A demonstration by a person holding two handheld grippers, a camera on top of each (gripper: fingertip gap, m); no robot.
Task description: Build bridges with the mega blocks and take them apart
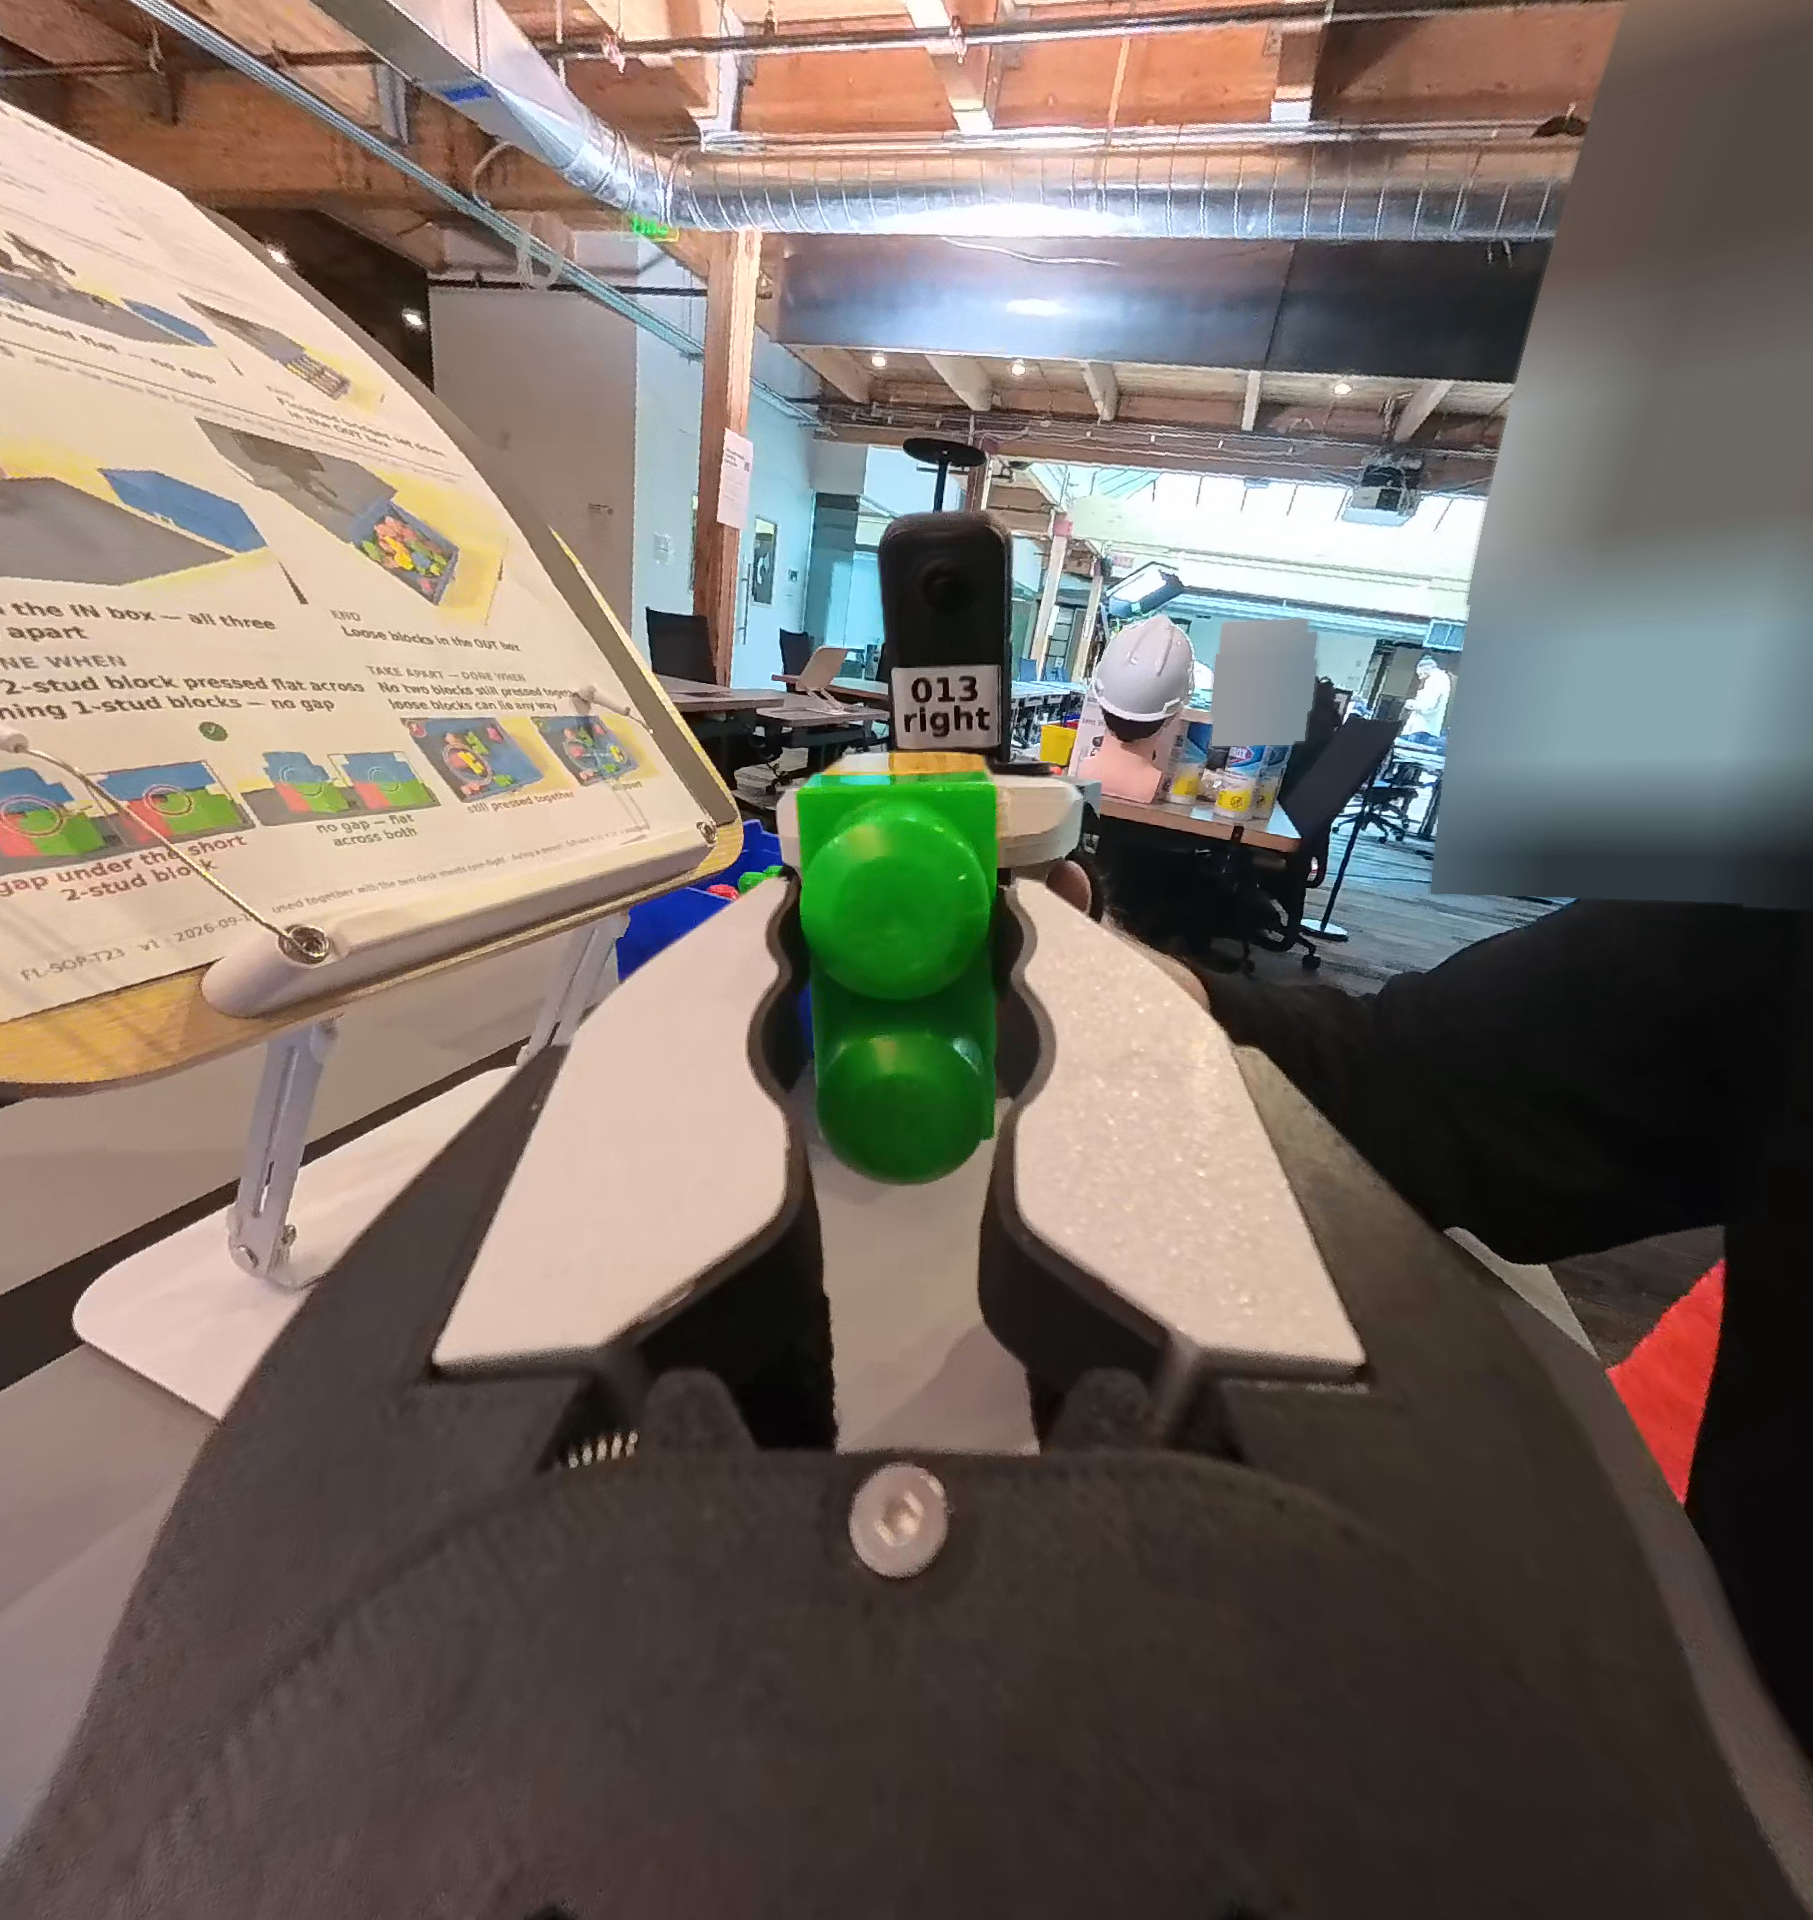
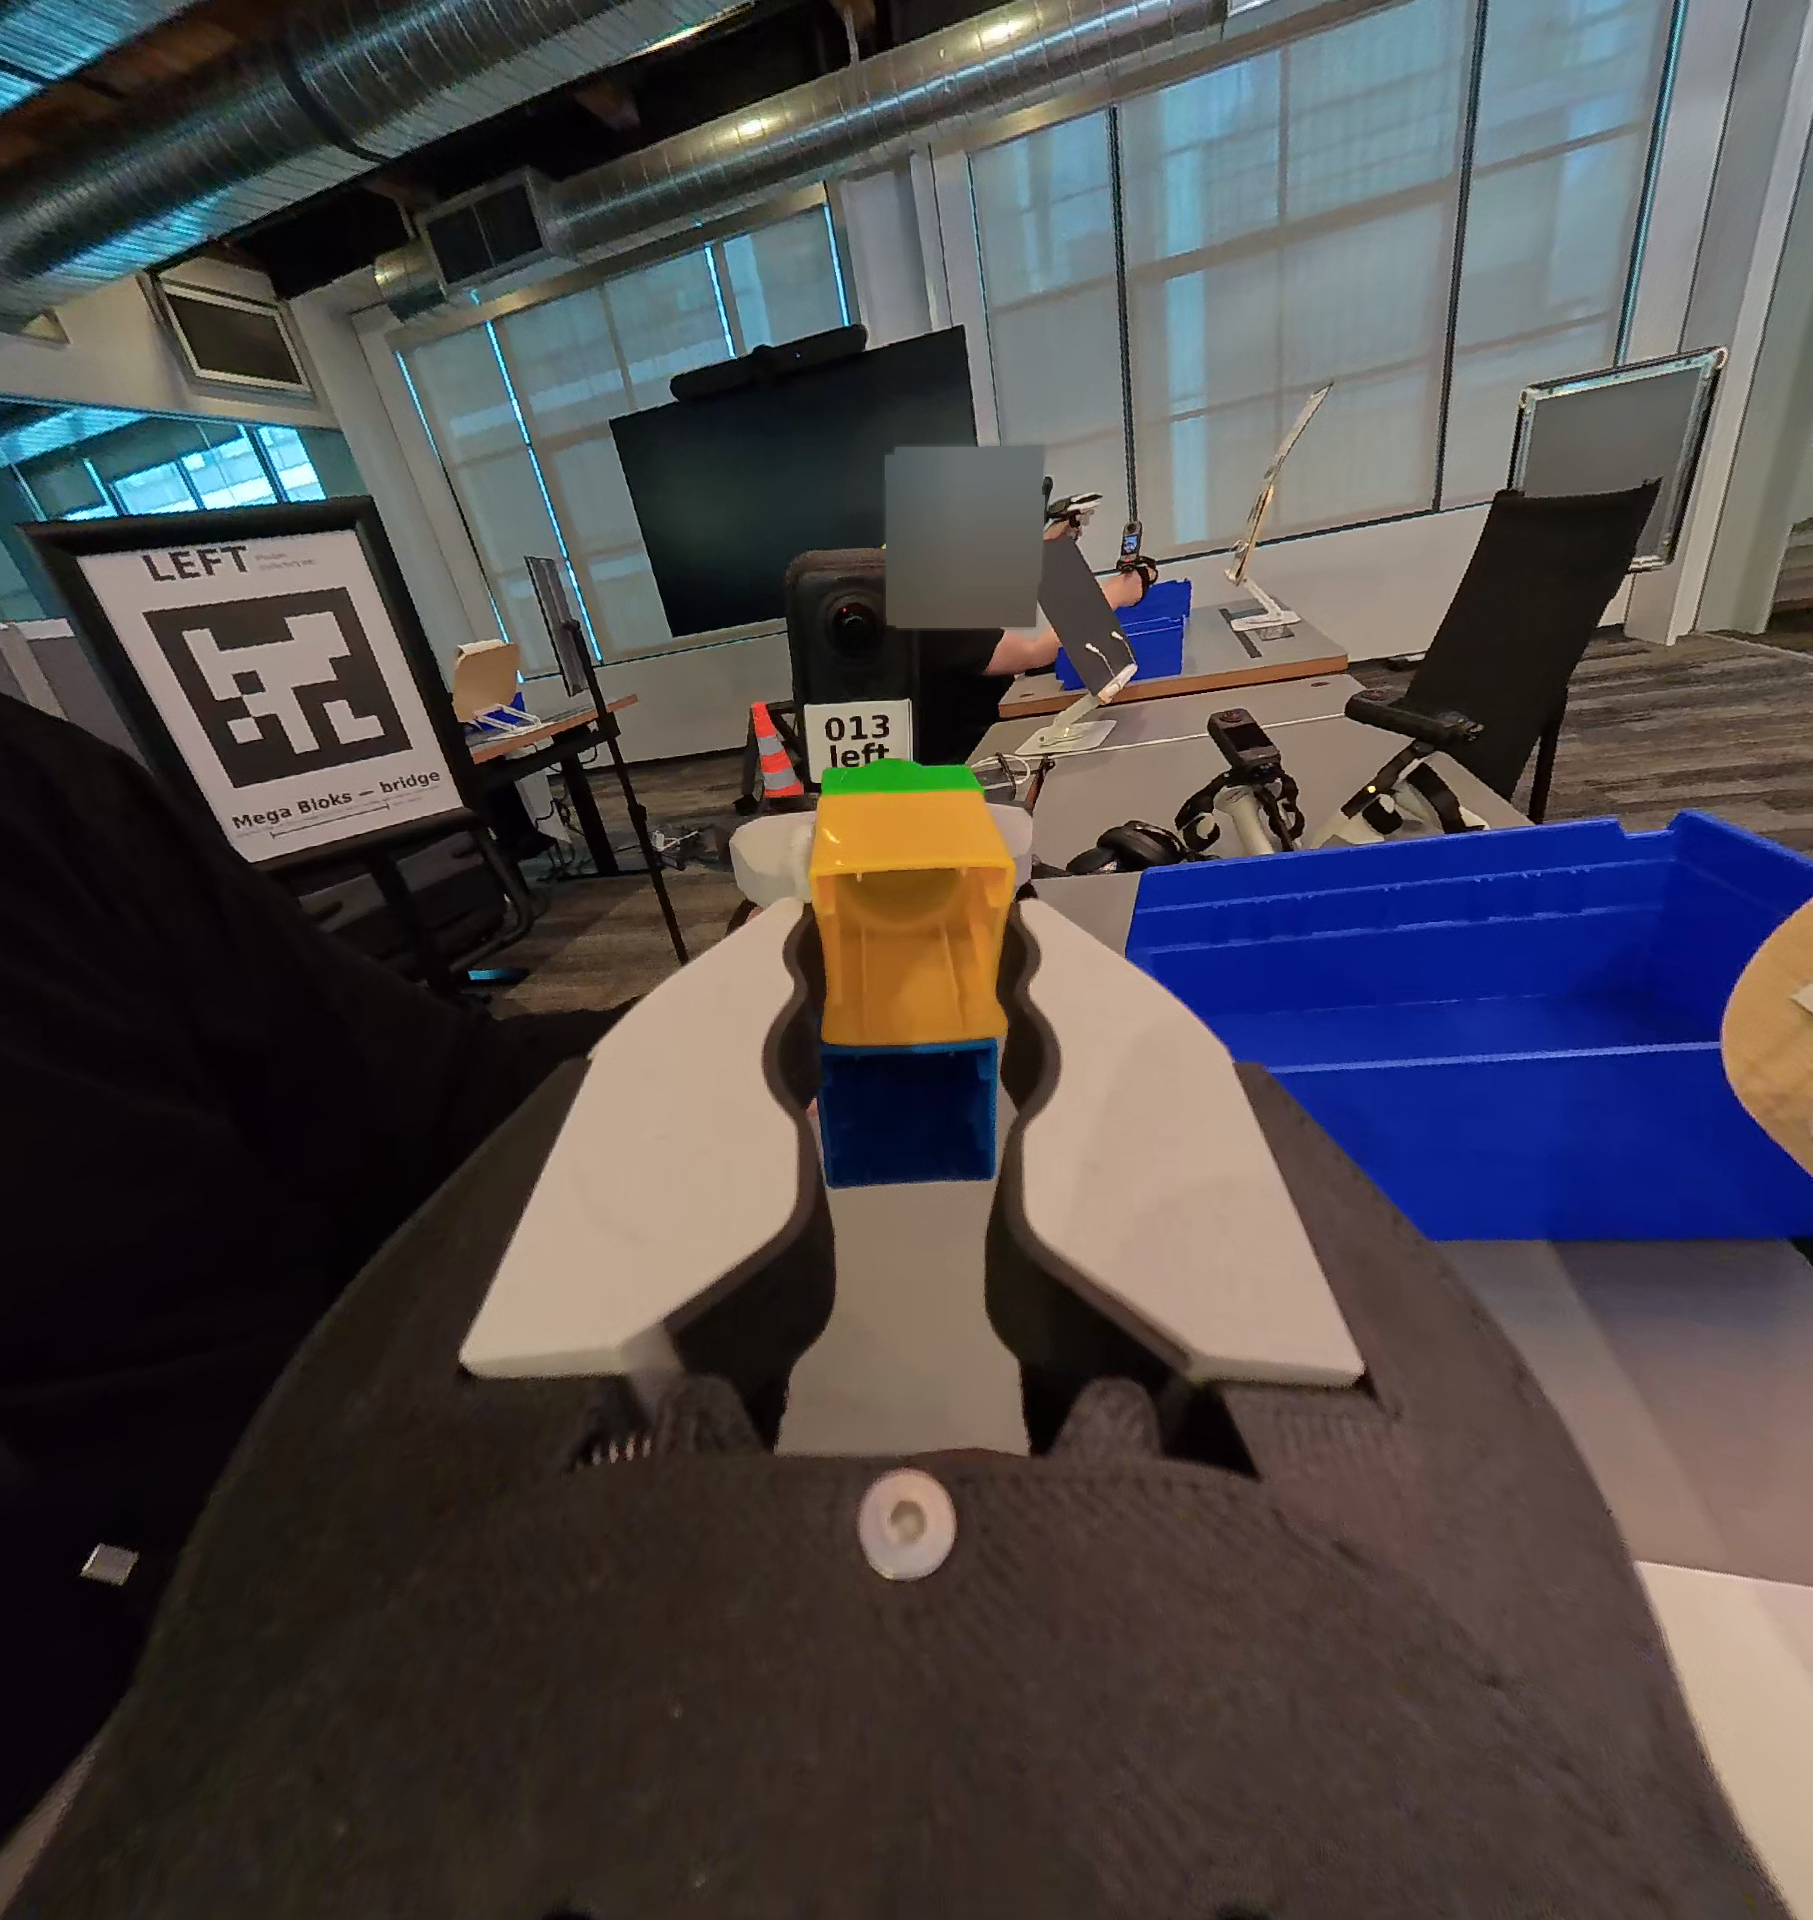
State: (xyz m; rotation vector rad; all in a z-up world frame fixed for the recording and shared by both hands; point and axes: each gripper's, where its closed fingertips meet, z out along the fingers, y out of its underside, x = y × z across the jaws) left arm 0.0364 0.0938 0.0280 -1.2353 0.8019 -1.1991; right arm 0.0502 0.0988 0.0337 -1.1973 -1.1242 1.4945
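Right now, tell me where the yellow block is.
In the right wrist view the yellow block sits centre frame between the right gripper's fingers, above the blue block, with the green block joined behind it and the blue bin to its right.

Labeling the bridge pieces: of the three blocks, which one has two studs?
The green block, clamped in the left gripper: two round studs face its camera. The yellow block and blue block, in the right gripper, are single-width.

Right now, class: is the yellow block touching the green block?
Touching. In the right wrist view the yellow block butts against the green block, no gap between.
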